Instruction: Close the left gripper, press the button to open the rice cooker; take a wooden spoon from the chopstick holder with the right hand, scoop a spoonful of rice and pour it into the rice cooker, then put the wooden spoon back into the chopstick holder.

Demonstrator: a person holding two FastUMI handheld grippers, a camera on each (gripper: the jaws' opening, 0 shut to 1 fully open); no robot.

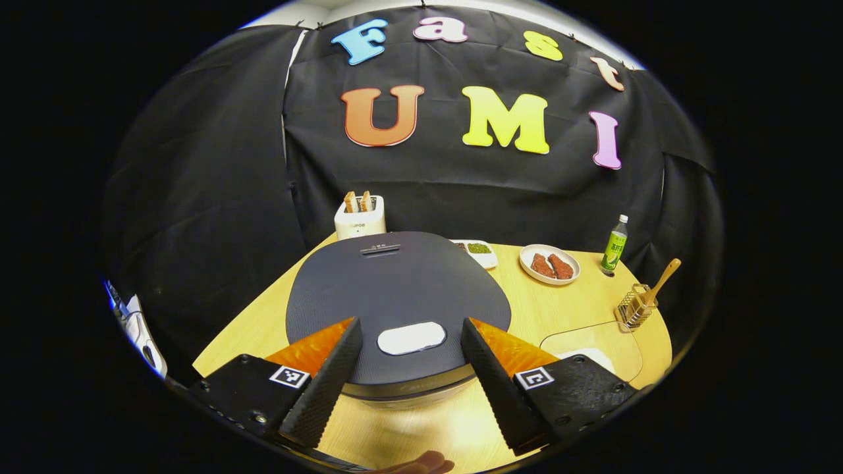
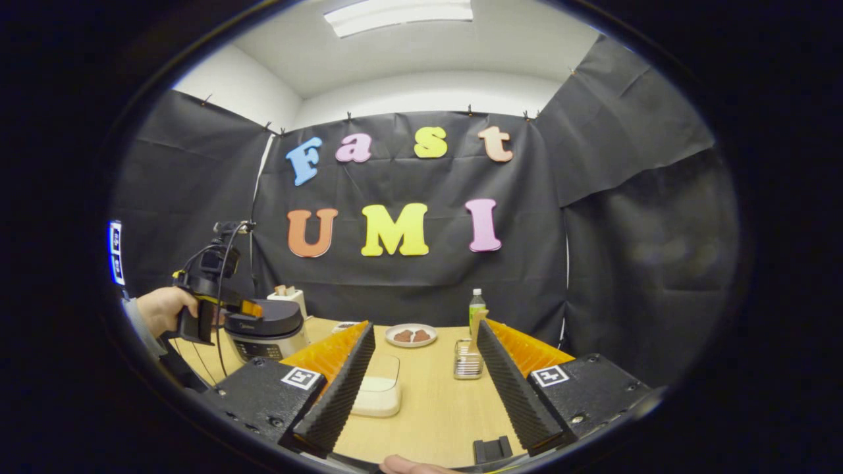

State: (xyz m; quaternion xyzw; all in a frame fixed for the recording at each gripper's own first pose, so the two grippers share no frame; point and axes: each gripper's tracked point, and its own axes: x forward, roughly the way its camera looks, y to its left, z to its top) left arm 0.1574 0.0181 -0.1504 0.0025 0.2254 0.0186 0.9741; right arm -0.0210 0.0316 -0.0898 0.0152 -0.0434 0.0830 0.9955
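Note:
The rice cooker (image 1: 398, 289) fills the middle of the left gripper view, its dark lid down and its white button (image 1: 411, 338) at the near edge. My left gripper (image 1: 411, 324) is open just above the lid, one finger on each side of the button. The wooden spoon (image 1: 662, 276) stands in the wire chopstick holder (image 1: 633, 306) at the right. In the right gripper view my right gripper (image 2: 425, 326) is open and holds nothing, well back from the holder (image 2: 467, 361) and spoon (image 2: 475, 322). There a hand (image 2: 158, 309) holds the left gripper (image 2: 250, 308) over the cooker (image 2: 267, 329).
A lidded white box (image 2: 379, 388) lies on the wooden table (image 2: 428, 408) between cooker and holder. Toaster with bread (image 1: 359, 217), a small dish of greens (image 1: 477, 250), a plate of meat (image 1: 548, 263) and a green bottle (image 1: 616, 245) line the back. A small black block (image 2: 492, 449) sits at the near edge.

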